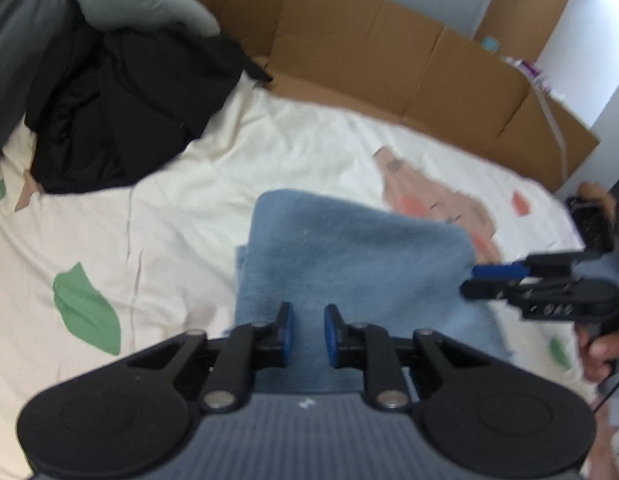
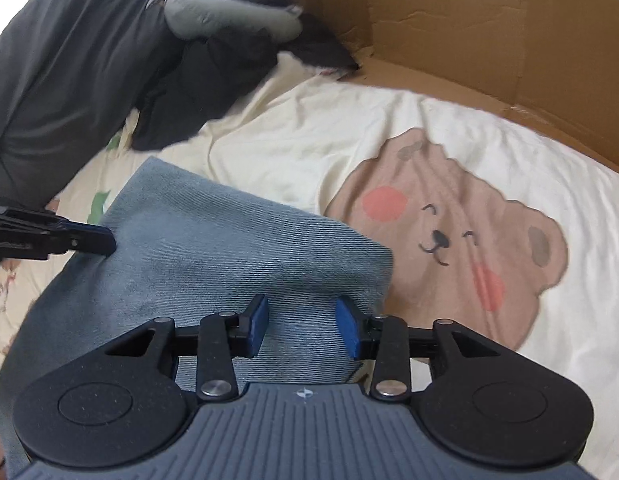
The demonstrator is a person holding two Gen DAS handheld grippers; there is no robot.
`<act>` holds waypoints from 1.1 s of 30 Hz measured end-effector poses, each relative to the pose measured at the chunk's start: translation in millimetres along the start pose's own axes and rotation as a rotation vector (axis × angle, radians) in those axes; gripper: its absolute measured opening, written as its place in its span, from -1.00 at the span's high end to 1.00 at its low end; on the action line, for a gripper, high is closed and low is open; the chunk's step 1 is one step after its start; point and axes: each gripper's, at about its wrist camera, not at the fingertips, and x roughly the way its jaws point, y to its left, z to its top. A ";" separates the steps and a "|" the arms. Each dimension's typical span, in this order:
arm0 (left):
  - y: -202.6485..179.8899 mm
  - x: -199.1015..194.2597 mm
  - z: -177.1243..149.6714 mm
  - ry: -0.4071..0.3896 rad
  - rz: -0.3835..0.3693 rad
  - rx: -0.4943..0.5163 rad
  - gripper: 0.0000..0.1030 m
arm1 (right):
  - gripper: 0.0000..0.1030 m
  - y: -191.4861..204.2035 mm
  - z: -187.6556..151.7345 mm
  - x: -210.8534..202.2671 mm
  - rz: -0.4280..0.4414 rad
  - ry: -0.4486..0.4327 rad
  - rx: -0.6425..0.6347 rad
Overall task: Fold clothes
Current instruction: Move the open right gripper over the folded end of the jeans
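Observation:
A folded blue denim garment (image 1: 349, 248) lies on the cream bedsheet (image 1: 213, 168), its folded edge on the far side. My left gripper (image 1: 308, 332) hovers over the near part of the garment, open, with only cloth showing behind the gap. In the right wrist view the same denim garment (image 2: 213, 248) fills the lower left, and my right gripper (image 2: 301, 324) stands open above its right portion with nothing between the pads. The left gripper (image 2: 105, 240) reaches in at the garment's left edge. The right gripper (image 1: 481, 280) sits at the garment's right edge.
A heap of black and grey clothes (image 1: 121, 100) lies at the back left, also seen as the clothes heap (image 2: 69, 80). A cardboard wall (image 1: 389, 52) borders the far side. The sheet carries a bear print (image 2: 449, 240) and green leaves (image 1: 85, 308). A hand (image 1: 601, 352) holds the right gripper's handle.

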 end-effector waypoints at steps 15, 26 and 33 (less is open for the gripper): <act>-10.6 6.5 25.5 -0.013 0.034 0.060 0.87 | 0.31 4.2 15.2 1.9 -0.056 -0.016 -0.011; -3.4 30.0 43.1 -0.017 0.030 0.048 0.87 | 0.43 7.9 27.6 1.8 -0.086 -0.063 -0.023; 1.5 27.1 34.8 -0.014 0.039 0.040 0.88 | 0.44 -0.8 29.7 26.8 -0.052 0.000 0.053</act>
